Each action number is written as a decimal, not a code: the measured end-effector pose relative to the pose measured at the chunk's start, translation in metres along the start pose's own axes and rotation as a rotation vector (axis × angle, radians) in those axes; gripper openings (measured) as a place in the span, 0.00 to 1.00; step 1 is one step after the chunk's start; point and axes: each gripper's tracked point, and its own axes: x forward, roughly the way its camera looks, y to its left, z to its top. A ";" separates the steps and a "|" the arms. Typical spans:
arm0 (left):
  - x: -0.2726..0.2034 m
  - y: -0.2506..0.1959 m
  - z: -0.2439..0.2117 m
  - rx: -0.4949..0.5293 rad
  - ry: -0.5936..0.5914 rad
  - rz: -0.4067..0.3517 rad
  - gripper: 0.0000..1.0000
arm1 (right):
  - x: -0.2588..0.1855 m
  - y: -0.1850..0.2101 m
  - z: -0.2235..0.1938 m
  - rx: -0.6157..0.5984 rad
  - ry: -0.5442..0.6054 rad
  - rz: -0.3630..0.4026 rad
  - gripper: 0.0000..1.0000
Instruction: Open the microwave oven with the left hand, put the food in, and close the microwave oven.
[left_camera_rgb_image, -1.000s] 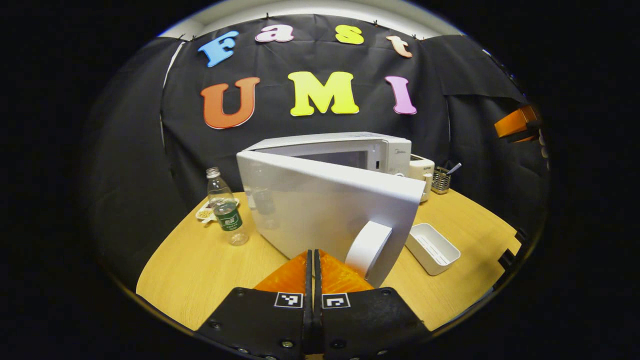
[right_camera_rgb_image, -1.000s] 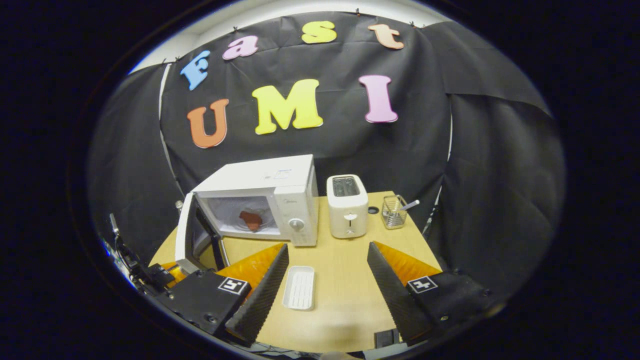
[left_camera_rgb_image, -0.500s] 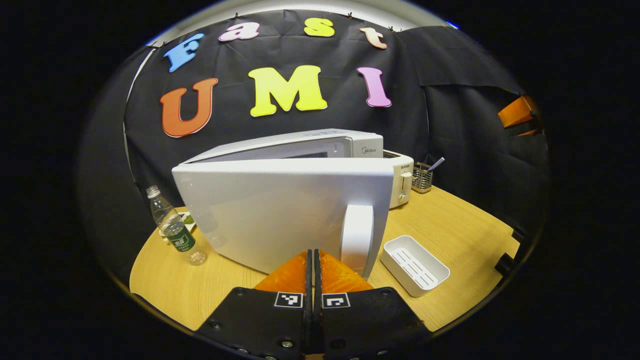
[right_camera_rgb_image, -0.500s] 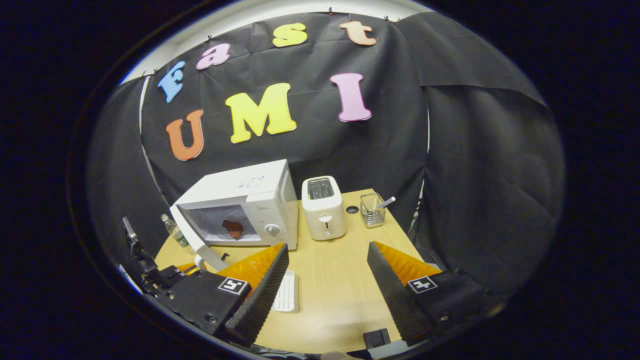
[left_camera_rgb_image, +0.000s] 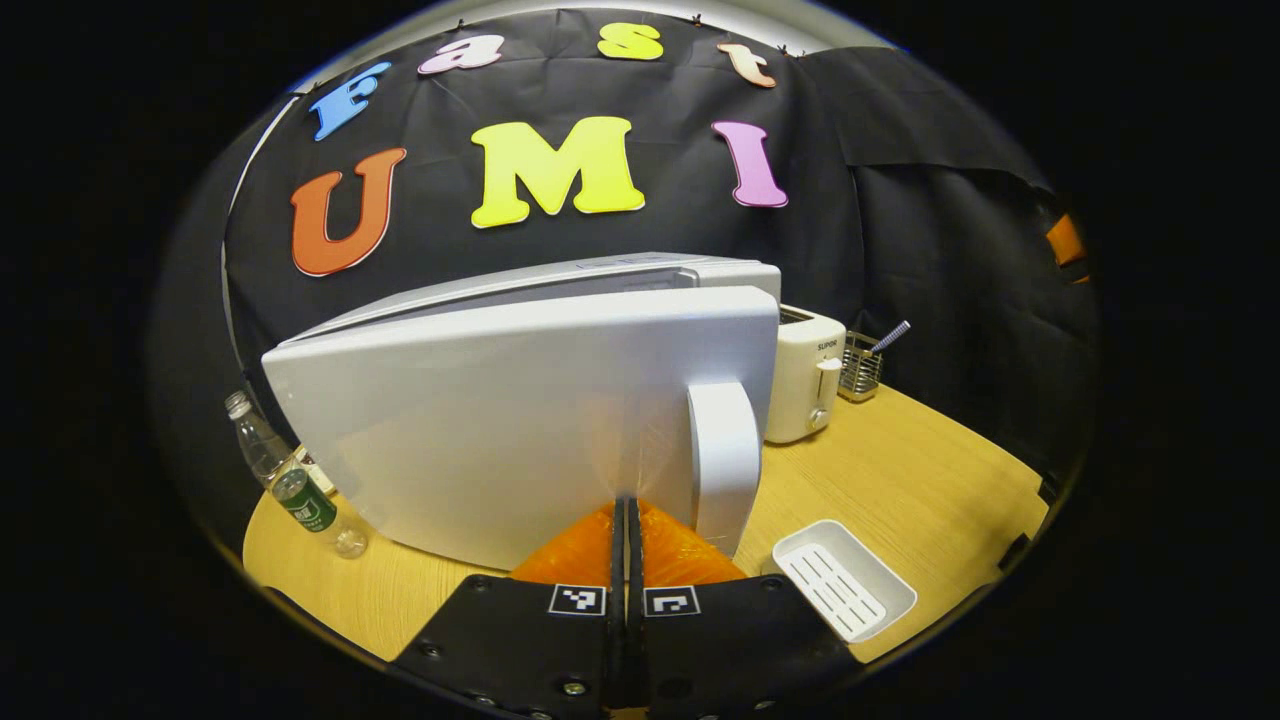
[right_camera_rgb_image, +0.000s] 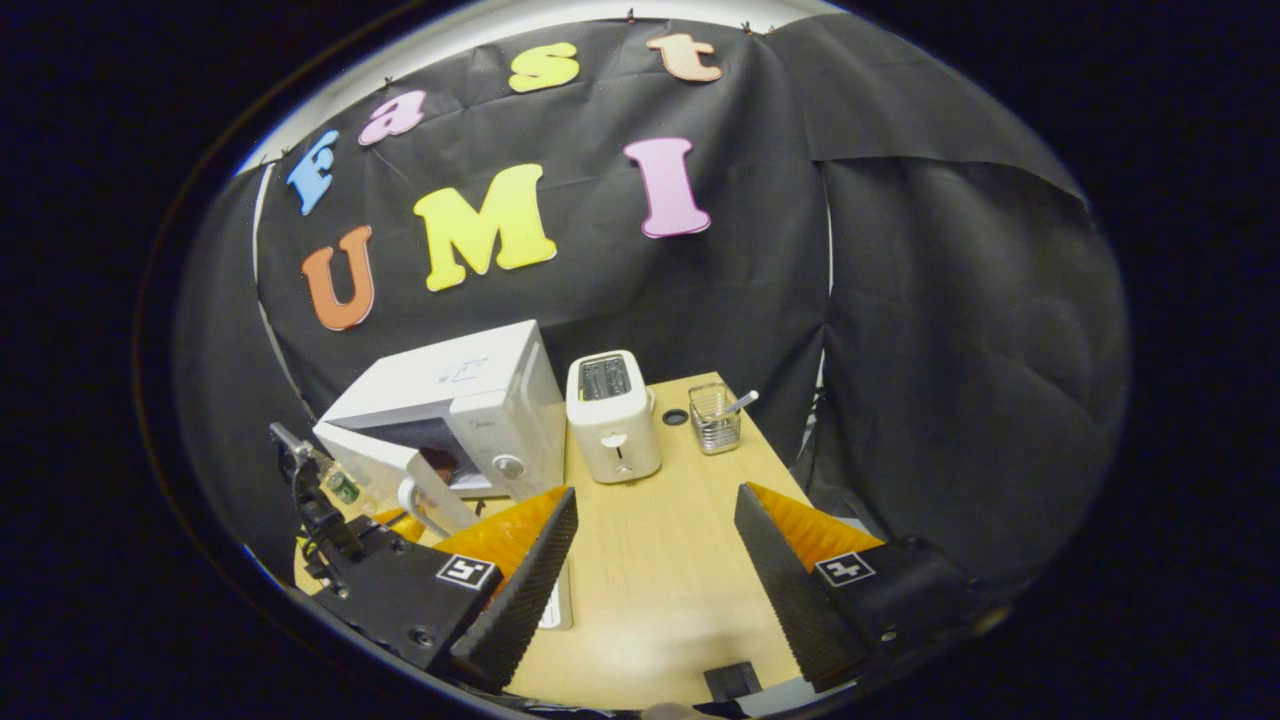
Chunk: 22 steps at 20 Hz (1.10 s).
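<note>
White boxy microwave oven (right_camera_rgb_image: 470, 400): I'm pushing its flat white door (left_camera_rgb_image: 520, 420) shut w/ left gripper (left_camera_rgb_image: 627, 512), fingers pinched together, holding nothing, tips against the panel beside the handle (left_camera_rgb_image: 722, 460). Reddish food (right_camera_rgb_image: 438, 459) sitting inside. Right gripper (right_camera_rgb_image: 655, 515) hanging wide open, empty. Keeping the push steady & square till it latches.

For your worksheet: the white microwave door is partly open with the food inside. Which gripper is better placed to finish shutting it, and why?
Left. The left gripper, shut, sits against the white microwave door beside its handle. The right gripper hangs open above the wooden table, away from the door.
</note>
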 end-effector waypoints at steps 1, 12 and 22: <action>0.008 0.000 0.002 -0.008 0.000 0.003 0.00 | 0.000 0.001 0.001 0.001 0.004 0.004 1.00; 0.058 -0.004 0.024 -0.079 -0.009 0.016 0.00 | 0.000 -0.028 0.009 0.046 0.002 -0.053 1.00; 0.071 -0.001 0.025 -0.059 -0.007 0.019 0.00 | -0.010 -0.040 0.004 0.064 0.004 -0.079 1.00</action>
